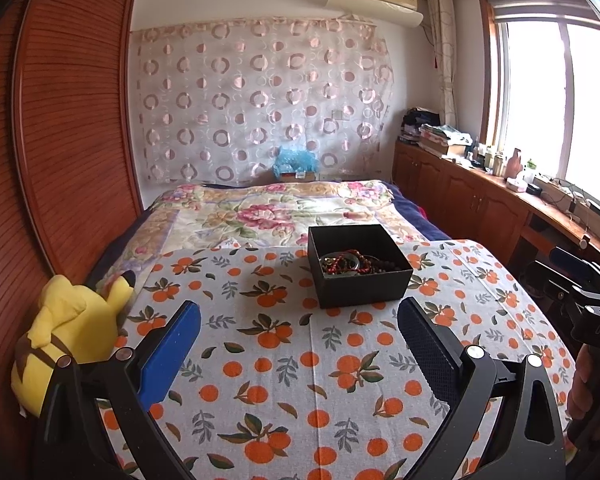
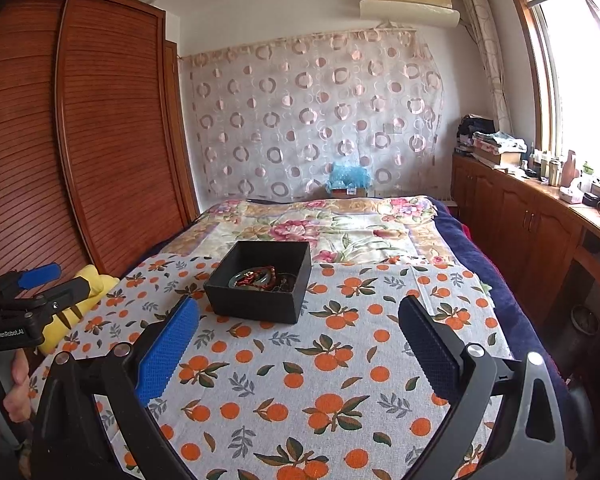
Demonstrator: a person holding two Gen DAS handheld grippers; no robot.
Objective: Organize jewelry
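Observation:
An open black box (image 1: 362,286) stands on an orange-print cloth (image 1: 284,364) on the bed. It holds a tangle of jewelry (image 1: 346,263): red beads, a dark bangle and dark bead strings. My left gripper (image 1: 299,342) is open and empty, short of the box and above the cloth. In the right wrist view the box (image 2: 256,298) and the jewelry (image 2: 262,277) sit ahead to the left. My right gripper (image 2: 299,340) is open and empty above the cloth (image 2: 320,380). Each gripper shows at the other view's edge: the right one (image 1: 580,304), the left one (image 2: 36,288).
A yellow plush toy (image 1: 70,334) lies at the cloth's left edge against the wooden wardrobe (image 1: 60,140). A floral quilt (image 1: 284,208) covers the bed beyond the box. Wooden cabinets (image 1: 480,196) with clutter run along the window side on the right.

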